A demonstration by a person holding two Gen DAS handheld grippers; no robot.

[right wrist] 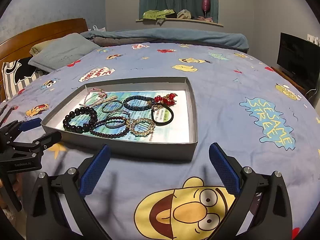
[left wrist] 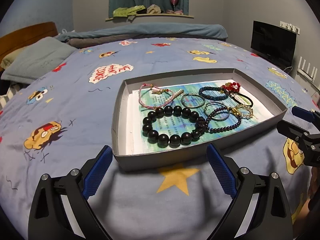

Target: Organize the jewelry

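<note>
A shallow grey tray point(left wrist: 140, 160) point(right wrist: 152, 150) lies on the bed, lined with printed paper and holding several bracelets. A big black bead bracelet point(left wrist: 172, 126) point(right wrist: 80, 118) lies nearest the left. Beside it are a purple bead strand point(left wrist: 226, 124) point(right wrist: 109, 133), metal bangles point(left wrist: 193, 100) point(right wrist: 112, 106), a pink cord bracelet point(left wrist: 154, 98), a dark blue beaded one point(right wrist: 138, 103), red beads point(right wrist: 166, 99), a gold crystal ring point(right wrist: 143, 127) and a black hair tie point(right wrist: 162, 116). My left gripper point(left wrist: 158, 164) stands open just short of the tray. My right gripper point(right wrist: 160, 164) is open too, empty.
The blue cartoon-print bedspread point(left wrist: 60, 104) point(right wrist: 240, 108) surrounds the tray. Pillows point(right wrist: 62, 52) and a wooden headboard point(right wrist: 40, 32) sit at the left, a folded blanket point(left wrist: 150, 32) at the far edge, a dark screen point(left wrist: 273, 42) at the right.
</note>
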